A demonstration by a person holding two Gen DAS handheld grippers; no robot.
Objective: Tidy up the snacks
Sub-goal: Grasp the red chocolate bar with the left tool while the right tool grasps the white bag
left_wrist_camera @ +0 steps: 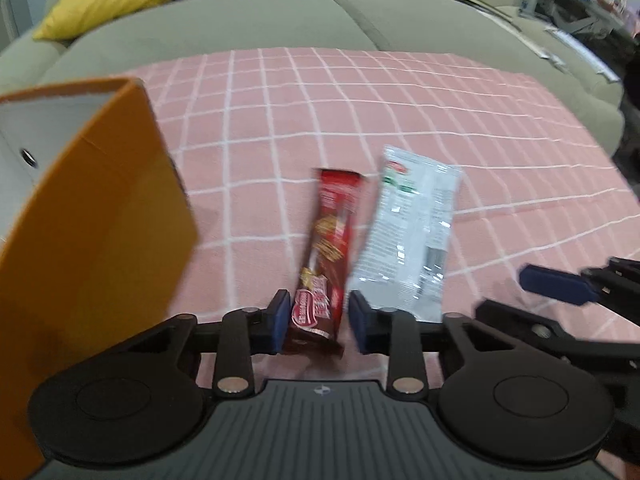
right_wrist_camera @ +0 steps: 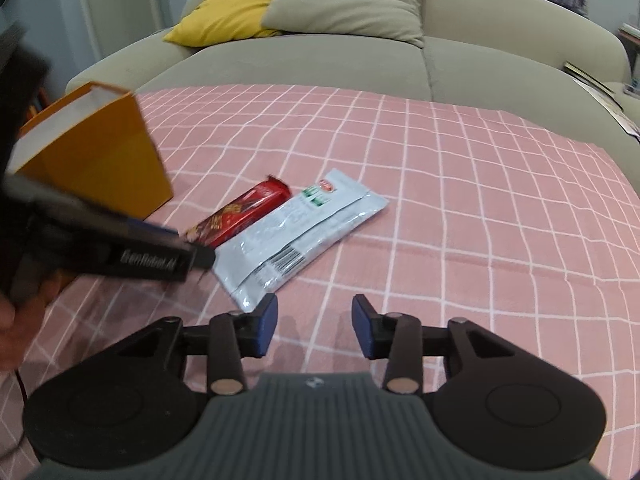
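A red-brown snack bar [left_wrist_camera: 332, 232] lies on the pink checked cloth [left_wrist_camera: 280, 120], and its near end sits between the pads of my left gripper [left_wrist_camera: 319, 322], which is shut on it. Beside it on the right lies a silvery-white snack packet [left_wrist_camera: 408, 232]. An orange paper bag [left_wrist_camera: 100, 220] stands open at the left. In the right wrist view the bar [right_wrist_camera: 244, 212] and the packet [right_wrist_camera: 300, 232] lie side by side, with the left gripper's finger [right_wrist_camera: 152, 260] over the bar's near end. My right gripper [right_wrist_camera: 316, 328] is open over bare cloth just short of the packet, holding nothing.
The orange bag [right_wrist_camera: 100, 160] stands left of the snacks. A grey-green sofa [right_wrist_camera: 320, 60] with a yellow cushion [right_wrist_camera: 236, 4] and a grey one [right_wrist_camera: 348, 0] runs behind the table. Papers [right_wrist_camera: 600, 92] lie on its right end. A hand [right_wrist_camera: 12, 332] shows at the left edge.
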